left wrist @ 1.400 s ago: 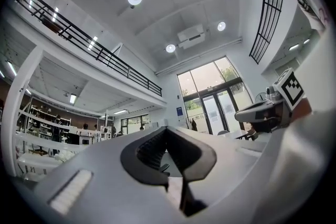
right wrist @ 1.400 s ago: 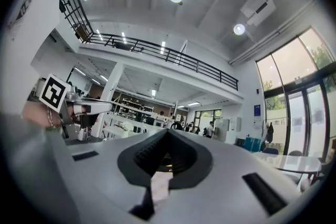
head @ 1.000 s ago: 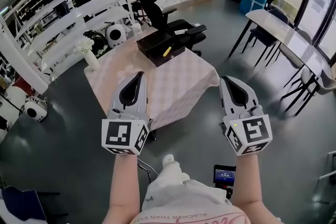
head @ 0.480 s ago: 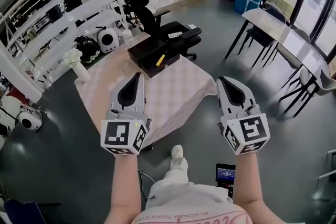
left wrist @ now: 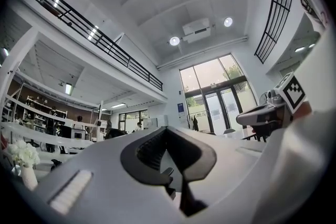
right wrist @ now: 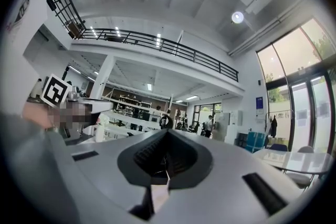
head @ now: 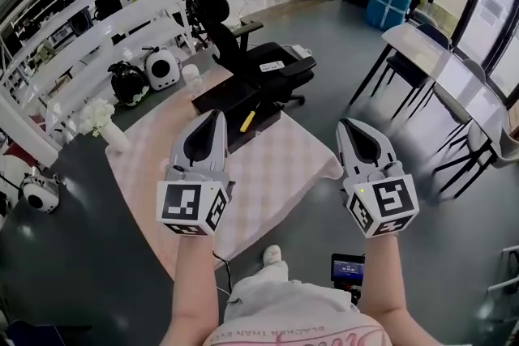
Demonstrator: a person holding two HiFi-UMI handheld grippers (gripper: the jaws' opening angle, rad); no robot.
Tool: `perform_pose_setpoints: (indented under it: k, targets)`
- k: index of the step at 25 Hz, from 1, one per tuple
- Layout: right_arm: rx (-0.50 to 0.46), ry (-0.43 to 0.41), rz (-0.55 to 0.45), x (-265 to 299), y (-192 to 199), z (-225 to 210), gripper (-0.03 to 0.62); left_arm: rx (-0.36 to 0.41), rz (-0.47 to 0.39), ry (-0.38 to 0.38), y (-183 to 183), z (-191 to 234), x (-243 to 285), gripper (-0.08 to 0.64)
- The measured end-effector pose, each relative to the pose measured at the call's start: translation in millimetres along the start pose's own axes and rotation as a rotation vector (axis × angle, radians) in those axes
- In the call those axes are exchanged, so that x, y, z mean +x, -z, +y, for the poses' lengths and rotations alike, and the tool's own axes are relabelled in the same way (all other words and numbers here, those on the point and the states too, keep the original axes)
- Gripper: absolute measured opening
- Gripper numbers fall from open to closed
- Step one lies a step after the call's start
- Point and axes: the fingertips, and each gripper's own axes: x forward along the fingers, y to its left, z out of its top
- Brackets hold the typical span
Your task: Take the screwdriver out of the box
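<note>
Nearest, the person's two bare forearms (head: 188, 279) are reaching forward over the dark floor (head: 97, 255), each hand carrying a tool with a marker cube at its back. The left hand-held gripper (head: 217, 116) is staying clenched, its jaws meeting at the tip with nothing between them, and it is hanging above the near left part of the desk (head: 276, 174). The right hand-held gripper (head: 347, 124) is likewise clenched and empty, and it is hovering just off the desk's right edge, over the floor. The desk is wearing a pale checked cloth (head: 243, 207). On its far side a black box (head: 223, 100) is sitting open, and the screwdriver (head: 247, 121), with a yellow handle, is lying inside it, slanted, just right of the left tool's tip as seen from the head view. Neither tool is touching the box. At the desk's far left corner a white vase (head: 101, 121) of white flowers is standing. Behind the box a black office chair (head: 259, 61) is standing, and white shelves (head: 105, 20) are running along the far left.
</note>
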Motion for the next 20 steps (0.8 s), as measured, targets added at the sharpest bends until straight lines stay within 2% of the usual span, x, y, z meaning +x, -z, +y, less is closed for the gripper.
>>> perform_pose_setpoints:
  k: [9,13,18,20]
  targets:
    - [-0.019,-0.003,0.024,87,14,-32,0.006,-0.007,0.024,-0.002,31,45,84,0.011]
    - [-0.010,-0.004,0.033,108,23,-43,0.006,0.000,0.049,-0.002,43,55,105,0.011]
    - [0.000,-0.017,0.051,124,31,-48,0.006,-0.035,0.085,0.002,55,65,118,0.015]
    - [0.003,-0.023,0.060,127,35,-51,0.006,-0.051,0.105,0.018,62,64,123,0.052]
